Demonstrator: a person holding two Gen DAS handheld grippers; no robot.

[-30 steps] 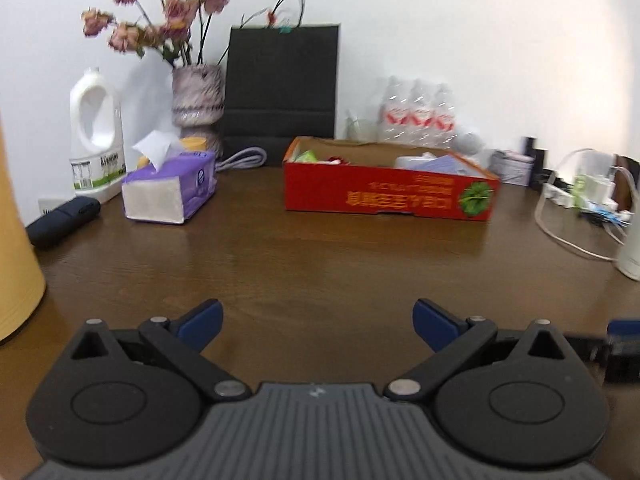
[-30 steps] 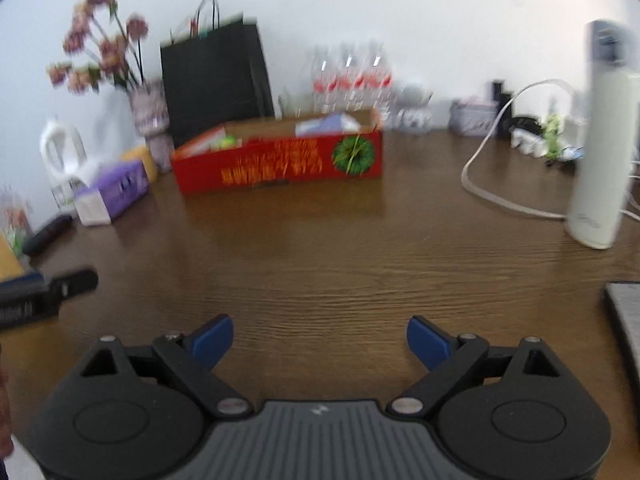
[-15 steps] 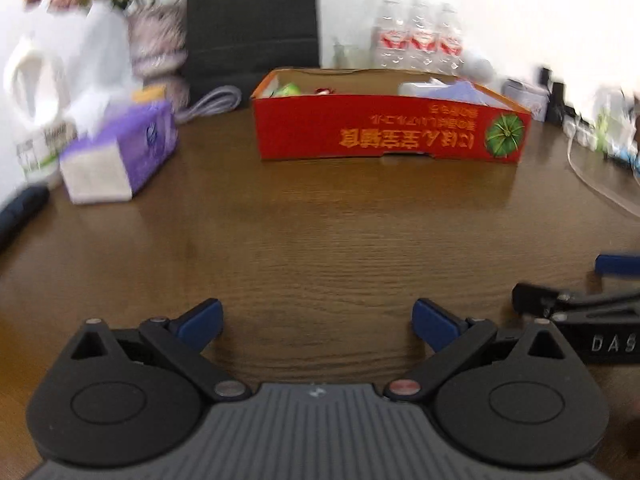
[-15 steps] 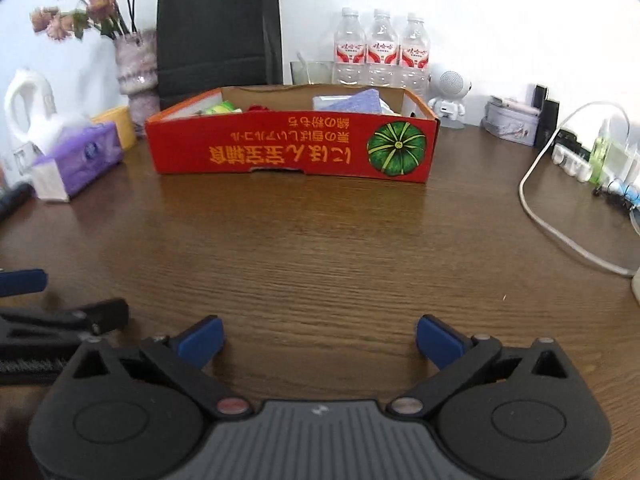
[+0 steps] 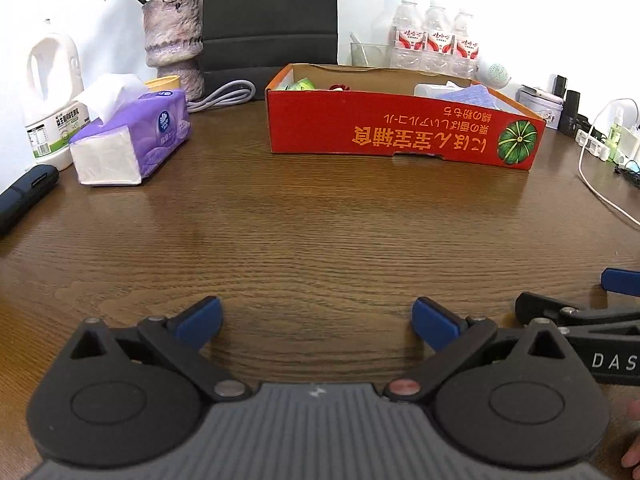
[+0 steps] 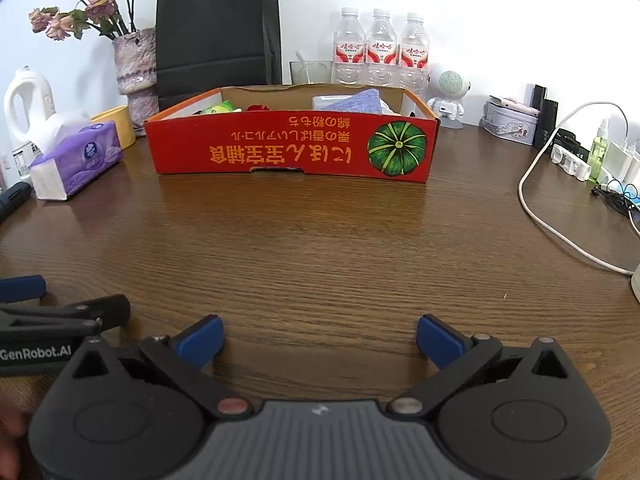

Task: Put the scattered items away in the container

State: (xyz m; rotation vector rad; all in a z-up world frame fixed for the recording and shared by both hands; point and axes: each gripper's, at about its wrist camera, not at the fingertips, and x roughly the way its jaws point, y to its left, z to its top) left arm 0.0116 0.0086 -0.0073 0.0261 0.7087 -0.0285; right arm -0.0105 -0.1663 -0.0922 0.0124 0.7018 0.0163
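Observation:
The container is a red cardboard box [image 5: 384, 132] with a pumpkin picture, at the far middle of the brown table; it also shows in the right wrist view [image 6: 288, 148]. Inside it lie a green packet [image 6: 218, 109], a red item [image 6: 260, 107] and a blue cloth [image 6: 362, 102]. My left gripper [image 5: 316, 320] is open and empty, low over the table's near part. My right gripper [image 6: 320, 338] is open and empty, side by side with the left one. Each gripper's side shows in the other's view.
A purple tissue pack [image 5: 132, 140] lies at the left, with a white jug [image 5: 54, 92], a vase of dried flowers [image 5: 172, 36] and a black bag [image 5: 270, 20] behind. Water bottles [image 6: 380, 48] stand behind the box. White cables [image 6: 560, 200] and chargers lie at the right.
Both grippers swung to face the red box squarely and moved closer to it. Both jaws stayed open and empty.

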